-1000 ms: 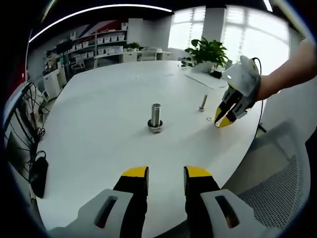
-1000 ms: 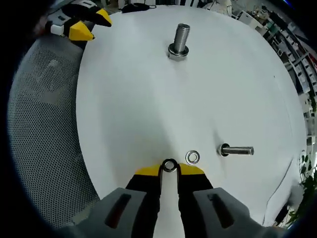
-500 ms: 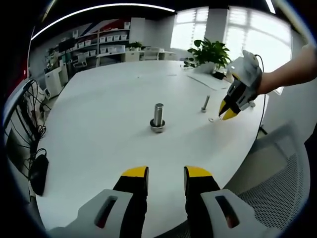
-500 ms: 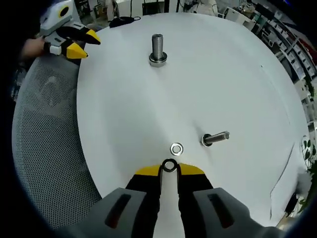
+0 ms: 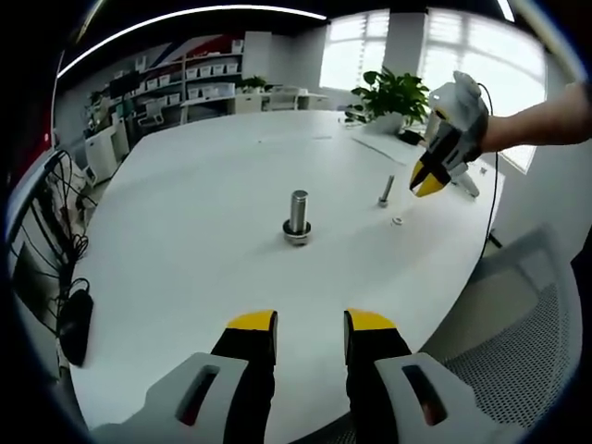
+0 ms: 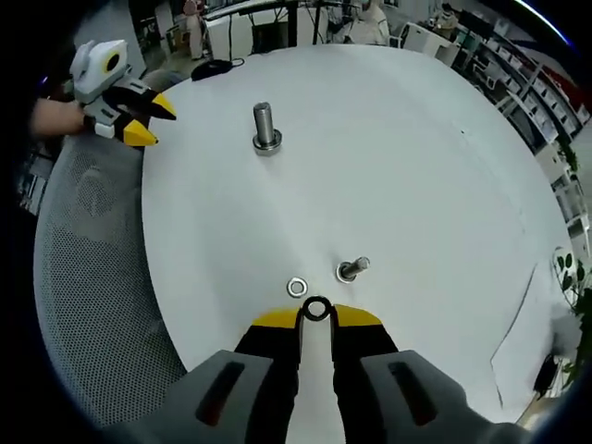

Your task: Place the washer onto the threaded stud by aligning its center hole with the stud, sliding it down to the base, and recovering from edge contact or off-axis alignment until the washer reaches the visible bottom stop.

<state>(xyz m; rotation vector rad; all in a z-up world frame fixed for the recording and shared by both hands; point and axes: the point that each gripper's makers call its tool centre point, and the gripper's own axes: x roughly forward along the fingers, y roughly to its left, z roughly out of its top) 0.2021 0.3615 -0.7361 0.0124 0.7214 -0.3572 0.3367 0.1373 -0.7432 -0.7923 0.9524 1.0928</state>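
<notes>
1. Right gripper view: the right gripper (image 6: 315, 314) rises from the bottom centre, its yellow-tipped jaws nearly together and pinching a small metal washer (image 6: 316, 308) on edge between the tips, held above the white round table (image 6: 416, 157).
2. Same view: a second washer (image 6: 297, 287) lies flat on the table just above and left of the held one; a loose bolt (image 6: 352, 269) lies on its side just right of it, near but apart.
3. Same view: the threaded stud (image 6: 265, 124) stands upright on its base in the upper left-centre of the frame, well apart from the held washer. The left gripper (image 6: 146, 120) shows at upper left, off the table edge, over a grey mesh chair (image 6: 92, 277).
4. Left gripper view: the left gripper (image 5: 310, 324) sits at bottom centre, jaws parted with a clear gap and nothing between them.
5. Same view: the stud (image 5: 298, 215) stands at frame centre; the bolt (image 5: 386, 191) and the flat washer (image 5: 397, 220) lie to its right.
6. Same view: the right gripper (image 5: 428, 183) hangs at upper right above the bolt, with a person's forearm (image 5: 546, 120) behind it; the held washer is too small to make out here.
7. Background: a potted plant (image 5: 393, 95) at upper centre-right.
</notes>
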